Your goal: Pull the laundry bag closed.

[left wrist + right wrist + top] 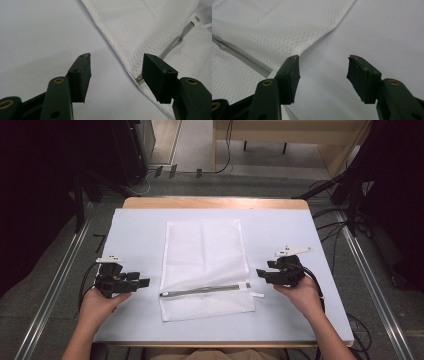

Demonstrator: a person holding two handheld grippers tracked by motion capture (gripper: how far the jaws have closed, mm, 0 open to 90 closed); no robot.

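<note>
Flanking mesh bag (202, 265) on table: left tool (145, 282), right tool (260, 272), both gaping

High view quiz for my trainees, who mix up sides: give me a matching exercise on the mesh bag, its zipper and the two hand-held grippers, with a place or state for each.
Things:
1. mesh bag
2. zipper
3. left hand-held gripper
4. right hand-held gripper

Places or states:
A. open, beside the bag's right edge
B. grey strip across the bag's near part
C. white, flat mid-table
D. open, beside the bag's left edge

Pairs: 1-C, 2-B, 3-D, 4-A
</note>
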